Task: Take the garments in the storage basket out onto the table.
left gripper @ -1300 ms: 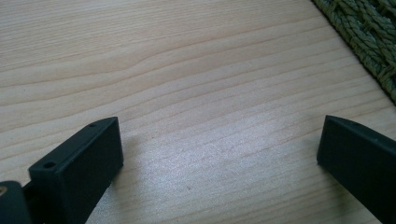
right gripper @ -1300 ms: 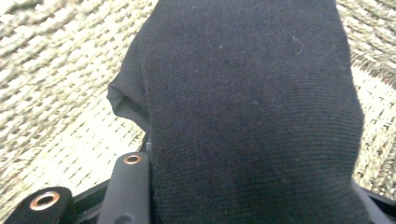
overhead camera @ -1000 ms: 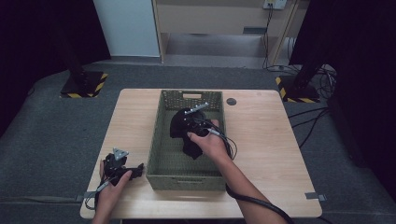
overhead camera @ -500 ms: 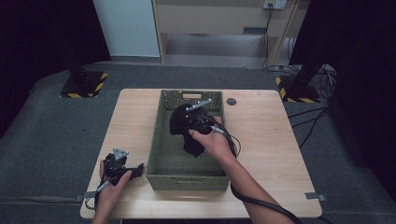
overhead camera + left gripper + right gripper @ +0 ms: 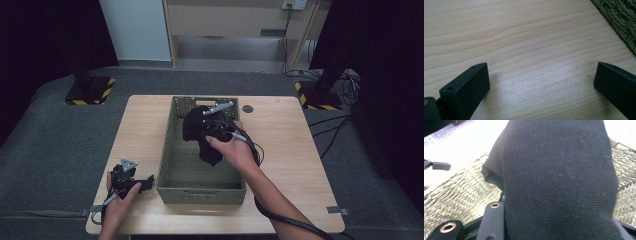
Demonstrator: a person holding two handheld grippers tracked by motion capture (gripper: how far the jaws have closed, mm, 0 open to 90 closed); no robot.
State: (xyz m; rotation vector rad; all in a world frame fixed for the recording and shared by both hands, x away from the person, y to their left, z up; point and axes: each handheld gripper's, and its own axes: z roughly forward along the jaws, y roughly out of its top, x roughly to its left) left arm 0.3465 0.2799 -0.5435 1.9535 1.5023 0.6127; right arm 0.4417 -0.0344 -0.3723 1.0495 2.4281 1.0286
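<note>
Jaws of your right gripper [image 5: 209, 131] clamp the black knitted cloth [image 5: 200, 134], held above the green woven basket [image 5: 176, 145]. Dangling folds could catch the weave. Left gripper [image 5: 541, 85] rests open on the table, idle.

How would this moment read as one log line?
right gripper: shut on black cloth, over basket | left gripper: open, on table

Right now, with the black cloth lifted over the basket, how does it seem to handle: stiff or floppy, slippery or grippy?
The black cloth is likely floppy: it hangs bunched from the right gripper above the basket. Probably light, since one pinch carries it. Its knit weave looks grippy rather than slippery.
</note>
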